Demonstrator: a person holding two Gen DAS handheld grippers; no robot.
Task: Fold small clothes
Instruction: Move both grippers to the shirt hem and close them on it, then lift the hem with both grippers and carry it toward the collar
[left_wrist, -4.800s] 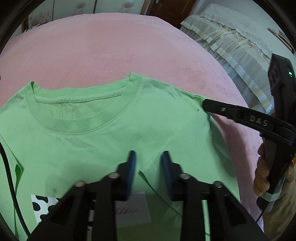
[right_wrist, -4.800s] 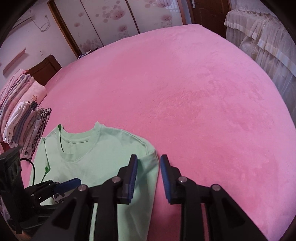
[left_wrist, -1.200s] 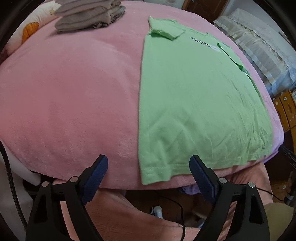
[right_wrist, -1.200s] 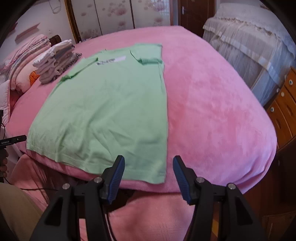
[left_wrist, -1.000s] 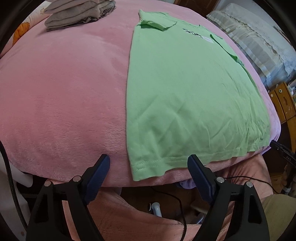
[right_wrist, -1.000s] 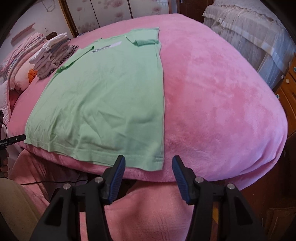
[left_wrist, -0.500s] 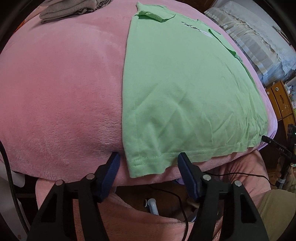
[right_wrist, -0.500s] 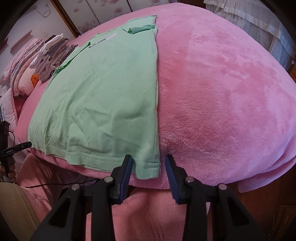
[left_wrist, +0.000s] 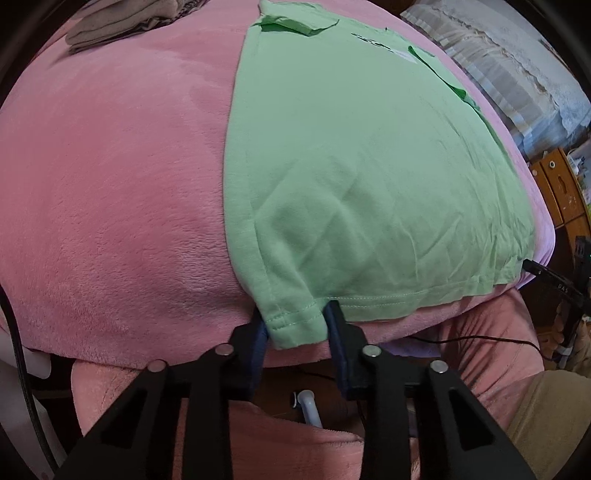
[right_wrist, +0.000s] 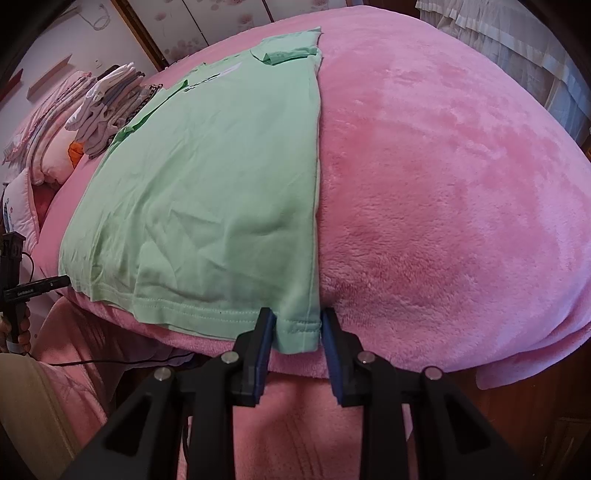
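A light green T-shirt (left_wrist: 362, 155) lies flat on the pink blanket (left_wrist: 110, 184), sleeves folded in, hem at the bed's near edge. My left gripper (left_wrist: 295, 325) straddles the hem's left corner, and the jaws are still a little apart with the cloth between them. My right gripper (right_wrist: 298, 332) straddles the hem's right corner of the same green T-shirt (right_wrist: 221, 177), with its jaws also slightly apart around the cloth. Each gripper shows at the far edge of the other's view, the right gripper (left_wrist: 550, 280) and the left gripper (right_wrist: 33, 286).
A stack of folded clothes (right_wrist: 110, 107) sits at the far left of the pink blanket (right_wrist: 443, 184), also in the left wrist view (left_wrist: 122, 22). A white frilled cover (left_wrist: 517, 66) and wooden drawers (left_wrist: 561, 192) stand right of the bed. The blanket hangs over the near edge.
Both grippers moved forward to the hem and narrowed around its two corners. The corner cloth now bunches between the jaws.
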